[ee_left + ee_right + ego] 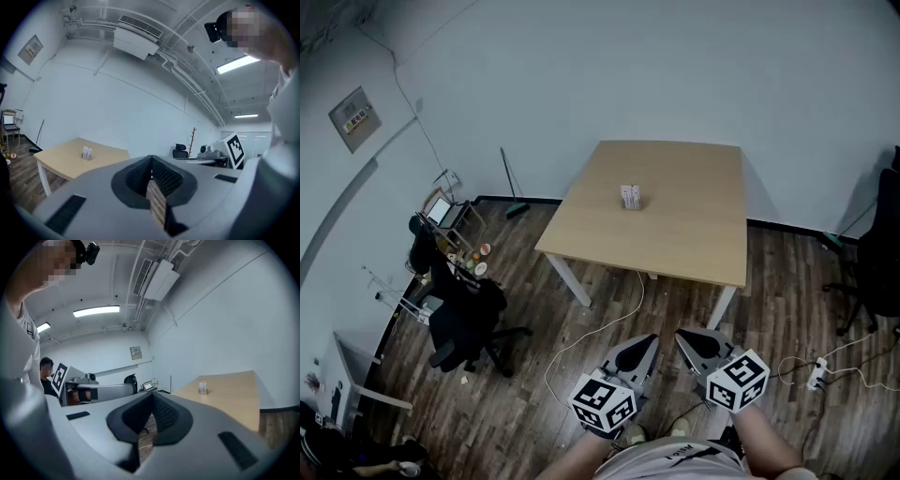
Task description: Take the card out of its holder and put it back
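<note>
While the left tool [645, 347] and right tool [686, 339] are held clenched and empty, the card holder [630, 197] is seen well apart on the counter [694, 234] at twelve o'clock, so an approach is judged the step in hand.

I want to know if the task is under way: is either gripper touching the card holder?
No: the left gripper and right gripper hang over the floor, short of the table where the card holder stands.

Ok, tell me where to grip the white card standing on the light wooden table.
Pinch the white card by its top edge, from above, likely: it stands upright in its small holder on the light wooden table, so its lower part is held.
</note>
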Demonstrator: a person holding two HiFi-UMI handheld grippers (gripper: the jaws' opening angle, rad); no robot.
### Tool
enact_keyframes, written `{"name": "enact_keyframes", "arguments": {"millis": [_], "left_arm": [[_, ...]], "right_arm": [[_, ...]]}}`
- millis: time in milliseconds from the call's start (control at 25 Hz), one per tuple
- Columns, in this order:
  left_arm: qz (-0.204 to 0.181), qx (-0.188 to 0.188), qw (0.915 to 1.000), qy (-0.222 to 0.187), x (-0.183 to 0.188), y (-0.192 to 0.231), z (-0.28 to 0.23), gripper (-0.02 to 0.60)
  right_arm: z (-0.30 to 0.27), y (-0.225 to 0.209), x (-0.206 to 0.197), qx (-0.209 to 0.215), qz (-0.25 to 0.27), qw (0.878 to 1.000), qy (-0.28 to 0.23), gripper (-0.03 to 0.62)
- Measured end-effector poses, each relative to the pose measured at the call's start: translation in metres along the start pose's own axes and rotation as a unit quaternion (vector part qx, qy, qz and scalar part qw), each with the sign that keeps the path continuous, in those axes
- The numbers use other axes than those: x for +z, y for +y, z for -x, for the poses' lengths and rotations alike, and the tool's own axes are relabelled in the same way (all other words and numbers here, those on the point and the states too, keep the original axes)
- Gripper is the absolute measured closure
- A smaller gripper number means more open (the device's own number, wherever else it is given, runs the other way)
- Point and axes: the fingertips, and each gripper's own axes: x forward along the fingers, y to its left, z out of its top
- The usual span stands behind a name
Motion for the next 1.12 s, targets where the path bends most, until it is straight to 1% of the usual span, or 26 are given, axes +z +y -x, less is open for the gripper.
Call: {"name": "enact_keyframes", "arguments": {"millis": [160,360,600,760,880,1000,1120], "left_arm": [[-0.002,0.001,1.0000,0.000,-0.001,-0.005,0.001,0.569],[-0.001,0.005,1.0000,0.000,-0.004,-0.008,0.001,0.569],[-0.002,0.007,1.0000,0.000,-0.004,-0.011,-0.002,0.569],[-0.006,0.004,1.0000,0.001,-0.004,-0.014,-0.004,0.569],[-0.006,0.010,0.9999,0.004,-0.009,-0.017,0.001,0.569],[-0.008,0.019,0.9998,0.008,-0.010,-0.018,-0.002,0.569],[-0.015,0.020,0.9996,0.009,-0.009,-0.021,-0.016,0.569]], "right_arm": [[0.004,-0.001,-0.005,0.005,-0.004,1.000,-0.001,0.582],[0.009,0.000,-0.001,0.003,-0.001,1.000,-0.002,0.582],[0.013,0.003,0.006,0.025,-0.013,0.999,-0.015,0.580],[0.015,0.003,0.007,0.026,-0.019,0.999,-0.021,0.580],[0.020,0.004,0.002,0.027,-0.025,0.999,-0.024,0.580],[0.024,-0.003,0.006,0.031,-0.029,0.999,-0.030,0.580],[0.030,-0.014,0.014,0.041,-0.025,0.998,-0.042,0.580]]}}
